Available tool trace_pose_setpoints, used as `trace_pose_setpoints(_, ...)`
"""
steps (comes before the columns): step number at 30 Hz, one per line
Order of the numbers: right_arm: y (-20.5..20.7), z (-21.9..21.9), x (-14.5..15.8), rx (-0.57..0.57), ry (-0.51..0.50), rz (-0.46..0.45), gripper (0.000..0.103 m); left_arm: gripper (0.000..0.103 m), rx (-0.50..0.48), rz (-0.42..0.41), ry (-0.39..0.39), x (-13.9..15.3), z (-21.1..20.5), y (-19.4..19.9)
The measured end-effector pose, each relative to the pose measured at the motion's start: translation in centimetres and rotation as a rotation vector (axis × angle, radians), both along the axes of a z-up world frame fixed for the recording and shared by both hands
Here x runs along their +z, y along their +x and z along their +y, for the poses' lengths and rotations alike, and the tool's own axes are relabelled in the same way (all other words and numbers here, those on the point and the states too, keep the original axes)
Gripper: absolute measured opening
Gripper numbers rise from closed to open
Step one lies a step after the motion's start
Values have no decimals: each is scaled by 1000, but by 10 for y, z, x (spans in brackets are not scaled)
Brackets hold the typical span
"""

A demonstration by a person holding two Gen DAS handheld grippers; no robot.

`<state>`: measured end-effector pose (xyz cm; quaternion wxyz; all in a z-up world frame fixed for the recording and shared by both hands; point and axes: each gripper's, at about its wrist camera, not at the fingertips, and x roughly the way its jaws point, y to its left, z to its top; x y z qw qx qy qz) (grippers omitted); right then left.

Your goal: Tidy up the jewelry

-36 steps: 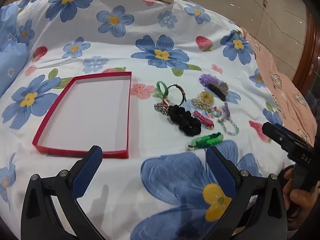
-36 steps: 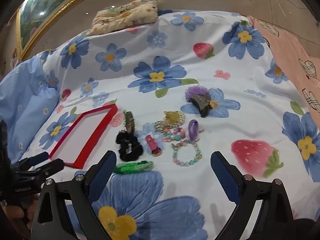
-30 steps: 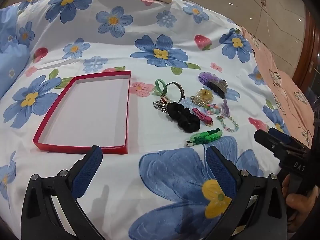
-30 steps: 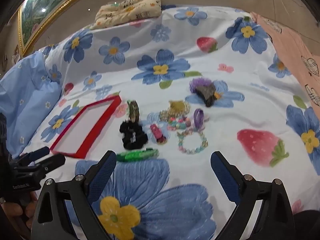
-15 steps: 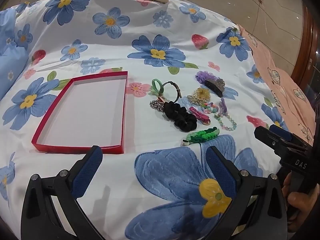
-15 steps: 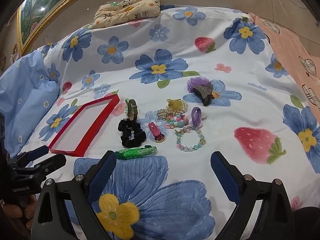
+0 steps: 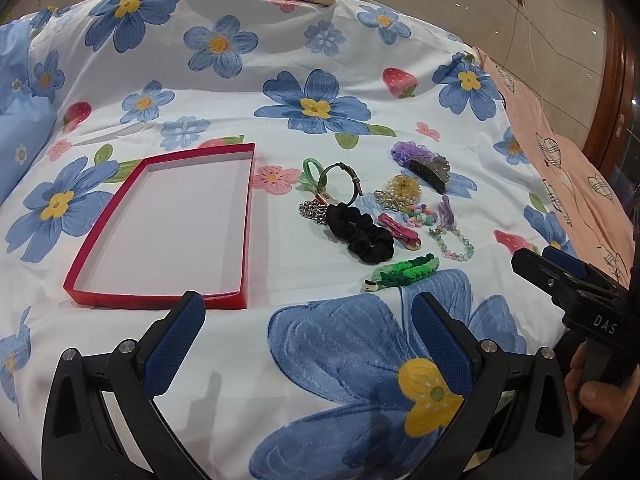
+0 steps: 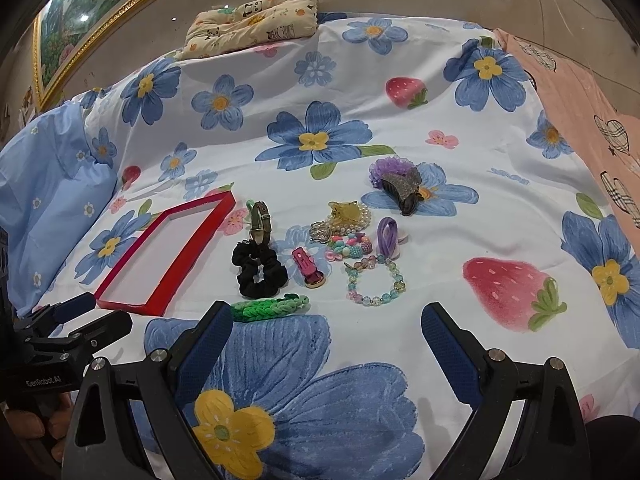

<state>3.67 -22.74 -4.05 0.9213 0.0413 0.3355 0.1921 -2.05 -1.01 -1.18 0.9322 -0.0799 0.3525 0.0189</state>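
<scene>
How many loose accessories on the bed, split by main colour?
Green: 3, woven band, strap bracelet, loop
Purple: 2
Black: 1, scrunchie
Pink: 1
Silver: 1
Grey: 1
Gold/pearl: 1
Multicolour beads: 2
Total: 12

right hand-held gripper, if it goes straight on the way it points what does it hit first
Probably bare bedsheet first. Beyond it in line lies the pastel bead bracelet, between the open right hand-held gripper's fingers. The green braided band sits beside its left finger. Depth is unclear.
</scene>
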Motion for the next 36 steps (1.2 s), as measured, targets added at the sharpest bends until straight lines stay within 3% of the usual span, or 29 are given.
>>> trace_pose_setpoints(36,5,-4,2,-3,17,4,97,103,5,2,3,-2,-6,3)
